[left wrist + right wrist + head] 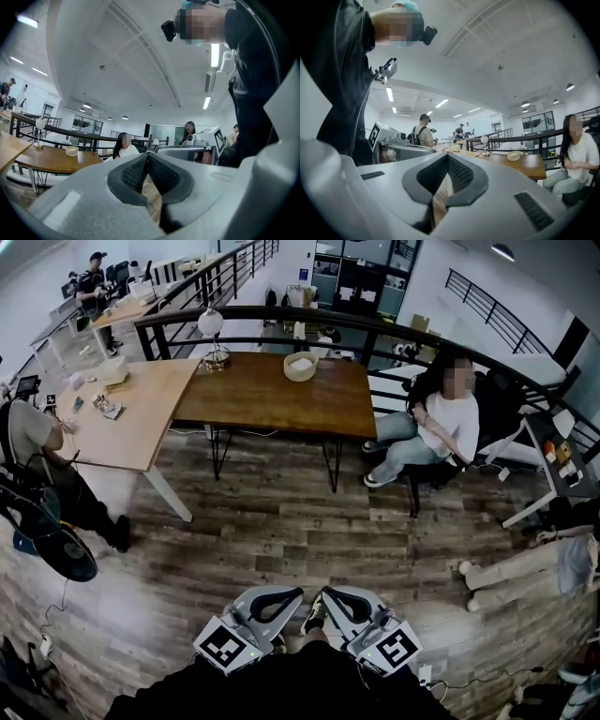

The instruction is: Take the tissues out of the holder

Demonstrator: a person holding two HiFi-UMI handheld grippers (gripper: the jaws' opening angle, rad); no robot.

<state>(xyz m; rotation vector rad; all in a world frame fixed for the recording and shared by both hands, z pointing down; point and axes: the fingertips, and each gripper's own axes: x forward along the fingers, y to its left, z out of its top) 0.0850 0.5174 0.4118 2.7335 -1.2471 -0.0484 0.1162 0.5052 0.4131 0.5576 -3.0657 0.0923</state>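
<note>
The round tissue holder point(301, 366), with white tissues showing in its top, stands near the far edge of the dark wooden counter point(272, 399), to the right of a globe lamp point(212, 334) and well apart from both grippers. The left gripper point(284, 596) and the right gripper point(339, 598) hang side by side close to the person's body above the plank floor point(281, 521). Each has its fingers point(133, 173) clenched together on nothing.

Wood-plank floor point(272, 531), dark wooden table point(272, 395), lighter table point(141, 418), curved black railing point(246, 310), ceiling strip lights point(206, 102)
</note>
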